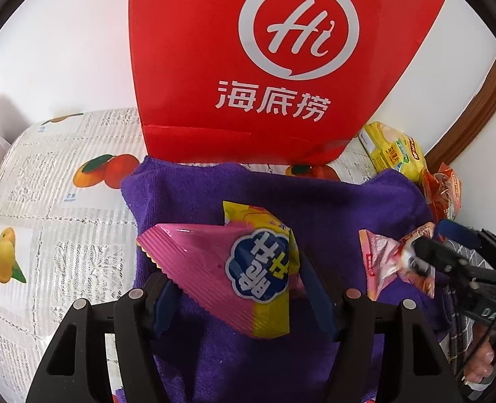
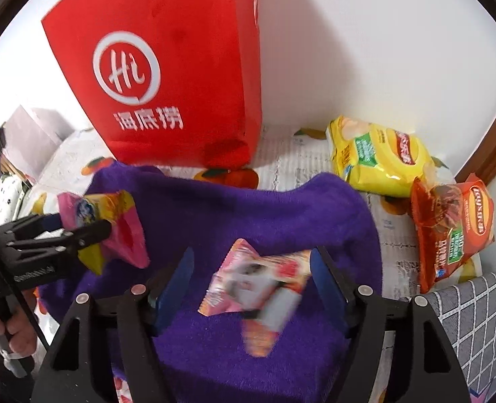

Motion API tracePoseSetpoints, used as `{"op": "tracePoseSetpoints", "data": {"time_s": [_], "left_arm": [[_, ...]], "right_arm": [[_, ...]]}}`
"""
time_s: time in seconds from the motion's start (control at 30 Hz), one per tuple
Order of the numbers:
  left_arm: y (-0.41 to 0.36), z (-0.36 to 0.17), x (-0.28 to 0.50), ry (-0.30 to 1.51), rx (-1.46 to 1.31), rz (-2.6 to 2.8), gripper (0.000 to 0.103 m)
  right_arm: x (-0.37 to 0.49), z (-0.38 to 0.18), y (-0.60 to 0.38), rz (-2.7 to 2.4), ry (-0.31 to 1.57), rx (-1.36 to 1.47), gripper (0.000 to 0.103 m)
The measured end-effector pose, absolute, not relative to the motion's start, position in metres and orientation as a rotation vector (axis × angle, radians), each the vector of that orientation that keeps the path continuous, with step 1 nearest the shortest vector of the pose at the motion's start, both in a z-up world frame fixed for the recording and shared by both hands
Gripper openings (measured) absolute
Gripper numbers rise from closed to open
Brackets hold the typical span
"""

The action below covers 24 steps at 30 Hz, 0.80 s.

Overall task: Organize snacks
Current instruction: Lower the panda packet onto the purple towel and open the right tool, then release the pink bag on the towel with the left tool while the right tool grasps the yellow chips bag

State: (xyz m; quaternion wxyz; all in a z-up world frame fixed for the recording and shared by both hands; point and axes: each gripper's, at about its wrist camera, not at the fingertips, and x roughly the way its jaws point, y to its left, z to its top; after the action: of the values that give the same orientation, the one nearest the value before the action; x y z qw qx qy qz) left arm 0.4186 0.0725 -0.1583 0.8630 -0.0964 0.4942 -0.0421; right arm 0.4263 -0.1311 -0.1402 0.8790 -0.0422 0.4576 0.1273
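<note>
- Purple towel (image 2: 281, 208) lies under both my claws, on a fruit-print tablecloth (image 1: 46, 201), with the red paper bag (image 1: 264, 67) standing behind it.
- My left gripper (image 1: 237, 292) clamps the pink-and-yellow snack packet (image 1: 234, 268) above the towel.
- My right gripper (image 2: 251, 285) stands parted; the small pink snack packet (image 2: 258, 282) sits blurred between its fingers, apparently loose.
- Yellow chip bag (image 2: 378, 164) and orange chip bag (image 2: 452, 228) lie right of the towel.
</note>
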Motion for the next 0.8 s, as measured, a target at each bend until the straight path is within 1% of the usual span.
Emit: {"op": "tracePoseSetpoints", "data": {"time_s": [0.1,0.23,0.4,0.67,0.73,0.8], "left_arm": [[0.071,-0.155,0.418,1.037,-0.196,-0.099,0.074],[0.072,-0.143,0.413,1.002,-0.198,-0.11,0.079],[0.075,-0.128,0.408,0.969,-0.213,-0.118,0.08],[0.072,-0.107,0.399,0.936,-0.207,-0.121,0.08],[0.071,-0.099,0.394,0.921,-0.212,-0.135,0.083],[0.068,-0.093,0.39,0.908,-0.211,-0.15,0.083]], "right_arm": [[0.419,-0.129,-0.131,0.261,0.918,-0.081,0.071],[0.407,-0.113,-0.128,0.268,0.853,-0.075,0.071],[0.394,-0.097,-0.122,0.273,0.792,-0.078,0.071],[0.353,-0.099,-0.135,0.236,0.828,-0.032,0.071],[0.337,-0.099,-0.143,0.213,0.836,-0.03,0.071],[0.317,-0.1,-0.153,0.182,0.838,-0.018,0.071]]}}
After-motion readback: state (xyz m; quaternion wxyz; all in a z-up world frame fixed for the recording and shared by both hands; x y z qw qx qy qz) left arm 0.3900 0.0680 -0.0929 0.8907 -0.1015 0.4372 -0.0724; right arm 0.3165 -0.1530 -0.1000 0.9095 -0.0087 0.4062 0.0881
